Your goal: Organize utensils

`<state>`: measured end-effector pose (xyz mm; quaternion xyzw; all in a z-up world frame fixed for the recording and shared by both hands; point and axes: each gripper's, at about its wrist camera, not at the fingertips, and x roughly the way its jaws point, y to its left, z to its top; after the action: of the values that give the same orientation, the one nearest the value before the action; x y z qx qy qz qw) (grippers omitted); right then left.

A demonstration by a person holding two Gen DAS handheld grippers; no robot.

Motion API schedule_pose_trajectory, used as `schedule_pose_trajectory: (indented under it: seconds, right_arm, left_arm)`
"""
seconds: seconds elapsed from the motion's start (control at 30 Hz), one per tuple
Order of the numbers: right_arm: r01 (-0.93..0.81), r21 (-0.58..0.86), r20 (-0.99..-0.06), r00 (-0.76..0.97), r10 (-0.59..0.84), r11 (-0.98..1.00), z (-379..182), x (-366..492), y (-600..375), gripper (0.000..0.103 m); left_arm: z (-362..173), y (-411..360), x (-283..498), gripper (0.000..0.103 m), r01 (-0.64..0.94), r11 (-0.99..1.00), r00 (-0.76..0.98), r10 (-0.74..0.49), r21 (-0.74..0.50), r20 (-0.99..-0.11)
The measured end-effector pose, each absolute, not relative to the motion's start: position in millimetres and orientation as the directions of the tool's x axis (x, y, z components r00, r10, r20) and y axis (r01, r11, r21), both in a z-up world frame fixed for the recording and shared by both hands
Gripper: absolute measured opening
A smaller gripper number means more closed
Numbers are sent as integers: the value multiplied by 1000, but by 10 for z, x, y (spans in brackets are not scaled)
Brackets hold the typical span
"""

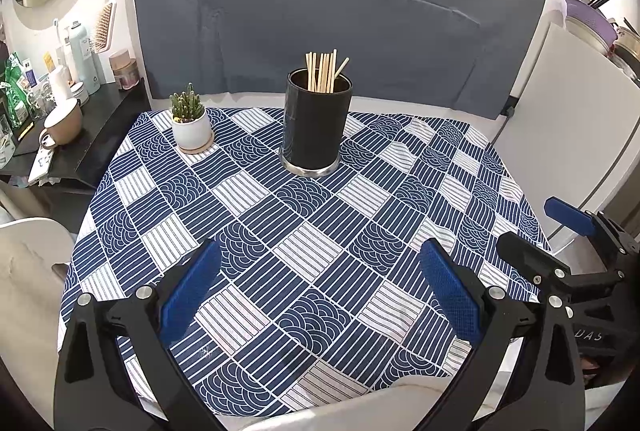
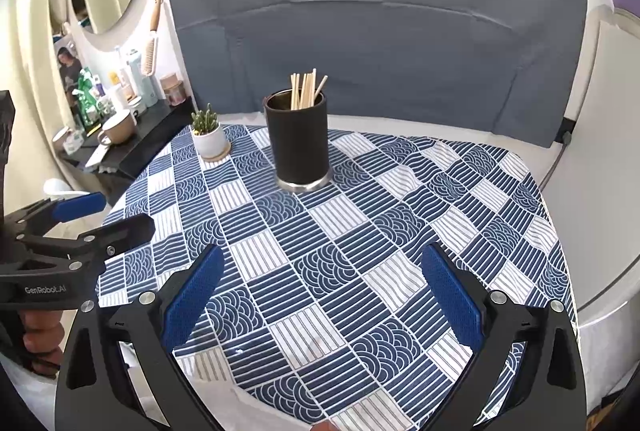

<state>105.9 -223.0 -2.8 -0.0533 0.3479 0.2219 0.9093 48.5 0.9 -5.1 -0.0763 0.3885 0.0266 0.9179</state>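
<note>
Both tools, left (image 1: 320, 295) and right (image 2: 324, 295), hover spread apart and empty, well short of the chopstick holder (image 1: 316, 123).

Matt black holder (image 1: 317, 119) with shiny metal base; wooden chopsticks (image 1: 323, 71); cloth tablecloth (image 1: 304, 239).

- Lower left of the right wrist view: white lettering "GenRobot.AI" reads clearly along the black body of the left gripper (image 2: 102, 221).
- Lower right edge of the left wrist view: pale letters on the black body of the right gripper (image 1: 536, 227), cut off by the frame, seem to read "UAS".
- Upper left of both views: the shelf bottles (image 1: 82, 55) carry labels, all too small to read.
</note>
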Motion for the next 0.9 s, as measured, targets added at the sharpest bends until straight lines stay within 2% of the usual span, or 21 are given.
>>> schedule_pose_trajectory:
  seconds: [0.9]
  right_arm:
    - [-443,68,-666,647,371,894,-57,1110,-2268,95]
  left_arm:
    - [-93,23,476,97,-142,980,686,-1,-136,-727]
